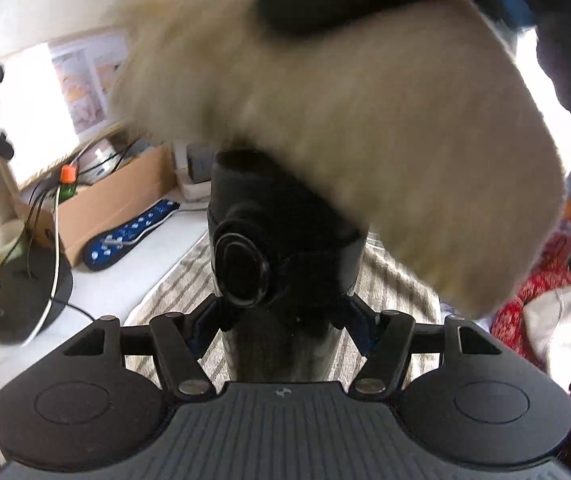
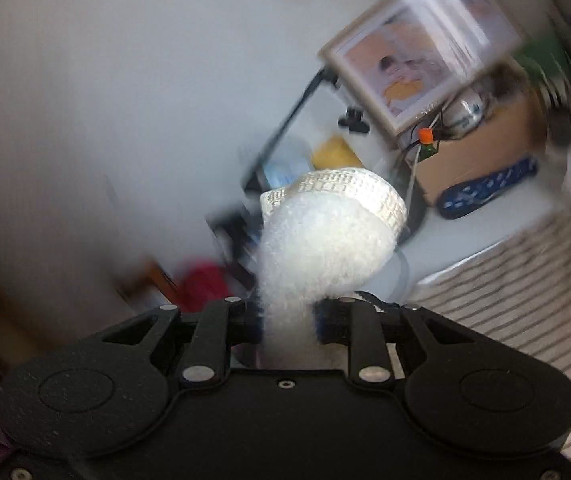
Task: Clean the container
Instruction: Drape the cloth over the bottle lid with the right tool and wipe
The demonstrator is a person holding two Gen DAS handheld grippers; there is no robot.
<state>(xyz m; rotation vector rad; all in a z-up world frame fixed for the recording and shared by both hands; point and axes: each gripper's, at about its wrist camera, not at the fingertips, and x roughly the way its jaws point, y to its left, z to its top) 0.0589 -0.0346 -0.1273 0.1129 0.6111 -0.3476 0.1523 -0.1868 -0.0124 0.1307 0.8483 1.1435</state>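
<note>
My left gripper (image 1: 281,312) is shut on a dark container (image 1: 277,240), a bottle-like vessel with a black lid and round cap, held upright above a striped towel (image 1: 173,292). A large fluffy cream cloth (image 1: 365,152) hangs blurred over the container's top, touching its upper rim. In the right wrist view my right gripper (image 2: 289,320) is shut on that same white fluffy cloth (image 2: 325,240), which bulges up from between the fingers with a woven edge on top. The container itself is not seen in the right wrist view.
A cardboard box (image 1: 117,196) with cables and an orange-capped bottle (image 1: 67,180) stands at the back left, beside a blue spotted item (image 1: 125,236) and a black lamp base (image 1: 29,296). A framed picture (image 2: 425,52) leans on the wall. Red fabric (image 1: 525,308) lies at the right.
</note>
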